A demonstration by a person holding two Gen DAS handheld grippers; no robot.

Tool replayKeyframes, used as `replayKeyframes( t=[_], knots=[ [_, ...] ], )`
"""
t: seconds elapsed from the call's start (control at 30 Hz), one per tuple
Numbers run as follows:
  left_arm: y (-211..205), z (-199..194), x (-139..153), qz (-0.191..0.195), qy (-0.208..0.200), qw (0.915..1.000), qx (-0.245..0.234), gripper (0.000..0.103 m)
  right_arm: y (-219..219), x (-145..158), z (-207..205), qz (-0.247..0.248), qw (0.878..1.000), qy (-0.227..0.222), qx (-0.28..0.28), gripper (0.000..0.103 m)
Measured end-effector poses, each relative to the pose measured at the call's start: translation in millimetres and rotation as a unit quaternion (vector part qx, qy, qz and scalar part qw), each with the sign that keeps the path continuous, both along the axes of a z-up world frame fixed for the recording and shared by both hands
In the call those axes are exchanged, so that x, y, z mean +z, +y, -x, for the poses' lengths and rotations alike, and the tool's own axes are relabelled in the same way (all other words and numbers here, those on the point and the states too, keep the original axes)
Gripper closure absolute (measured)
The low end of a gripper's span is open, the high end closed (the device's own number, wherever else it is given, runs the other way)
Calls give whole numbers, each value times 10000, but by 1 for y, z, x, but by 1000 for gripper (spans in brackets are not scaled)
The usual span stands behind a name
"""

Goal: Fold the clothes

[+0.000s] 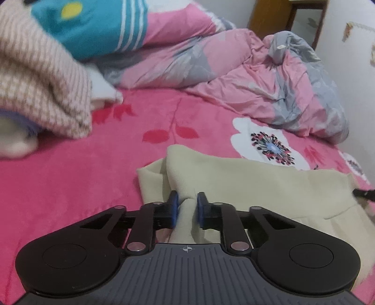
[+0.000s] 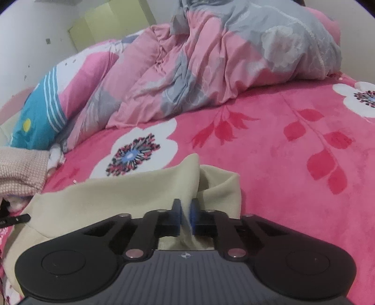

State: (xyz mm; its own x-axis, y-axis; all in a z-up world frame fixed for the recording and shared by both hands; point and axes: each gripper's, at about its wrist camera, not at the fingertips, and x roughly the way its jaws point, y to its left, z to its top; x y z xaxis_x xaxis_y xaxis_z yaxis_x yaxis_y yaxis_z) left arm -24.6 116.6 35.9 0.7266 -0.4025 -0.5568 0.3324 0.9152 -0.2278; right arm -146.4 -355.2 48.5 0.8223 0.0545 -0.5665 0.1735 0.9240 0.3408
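Note:
A cream knit garment (image 1: pixel 257 180) lies on the pink flowered bedspread (image 1: pixel 82 176), close in front of both grippers. My left gripper (image 1: pixel 187 204) is shut on a bunched fold at the garment's left end, cloth pinched between its blue pads (image 1: pixel 174 206). In the right wrist view the same cream garment (image 2: pixel 105 197) spreads to the left, and my right gripper (image 2: pixel 186 213) is shut on a raised fold at its right end. The tip of the other gripper (image 2: pixel 16 219) shows at the left edge.
A crumpled pink and grey quilt (image 1: pixel 269 77) lies at the back of the bed. A beige striped knit (image 1: pixel 39 77) is heaped at the left over white clothes (image 1: pixel 14 140), with a teal and pink pillow (image 1: pixel 93 28) behind. Wall and wooden furniture (image 1: pixel 288 21) stand beyond.

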Motion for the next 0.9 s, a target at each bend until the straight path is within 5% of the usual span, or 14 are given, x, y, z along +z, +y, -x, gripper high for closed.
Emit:
replayKeyframes(
  t=[0.33, 0.63, 0.8, 0.9],
  knots=[
    [-4, 9, 33, 0, -718, 9974, 84, 93, 4, 30, 13, 71, 9978, -655, -125, 99],
    [-13, -14, 24, -70, -856, 9963, 44, 93, -14, -3, -3, -297, 9973, -526, -410, 99],
    [-4, 8, 39, 156, -1380, 9903, -18, 93, -10, 9, 23, -282, 9914, -1228, -340, 99],
    [-3, 3, 35, 185, -1287, 9915, -30, 93, -19, 0, 19, -466, 9913, -1153, -438, 99]
  ],
)
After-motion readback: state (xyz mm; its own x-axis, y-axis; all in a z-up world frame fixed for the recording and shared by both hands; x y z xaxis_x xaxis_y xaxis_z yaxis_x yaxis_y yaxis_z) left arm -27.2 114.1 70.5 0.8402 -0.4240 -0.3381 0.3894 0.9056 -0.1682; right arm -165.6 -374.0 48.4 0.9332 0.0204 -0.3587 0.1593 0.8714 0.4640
